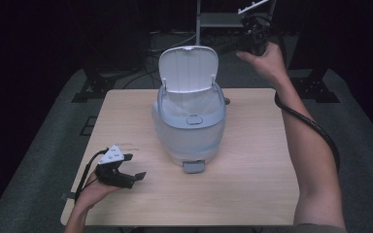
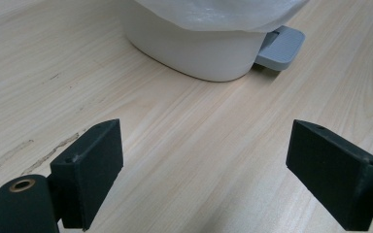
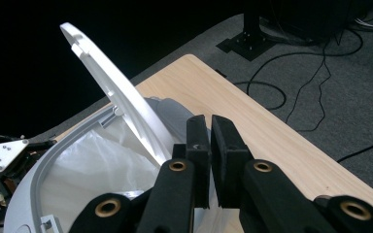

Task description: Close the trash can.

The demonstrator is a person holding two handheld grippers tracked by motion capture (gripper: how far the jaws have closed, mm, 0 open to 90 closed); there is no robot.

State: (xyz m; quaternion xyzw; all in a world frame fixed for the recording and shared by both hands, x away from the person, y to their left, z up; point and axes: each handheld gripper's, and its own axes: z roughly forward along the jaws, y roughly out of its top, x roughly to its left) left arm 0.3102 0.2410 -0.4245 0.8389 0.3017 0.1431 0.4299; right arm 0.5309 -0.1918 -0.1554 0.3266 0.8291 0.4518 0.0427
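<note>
Left gripper (image 1: 135, 166): black jaws; grey three-cornered plate (image 1: 112, 154) with screws; black cable
Right gripper (image 3: 210, 141): black jaws; brass-ringed holes; thick black cable (image 1: 315, 127)
Forearms: left unsleeved

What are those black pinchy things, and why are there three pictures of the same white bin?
A person holds a claw in each hand. One camera looks down from above on the wooden table; the other two ride on the claws. On the table stands a white pedal bin with its lid up, a bag inside and a grey pedal at the front. The left claw rests low on the table, jaws wide open, holding nothing. The right claw is raised behind the bin, near the lid, jaws almost together. Something white shows just under them, but I cannot tell if they pinch it.
</note>
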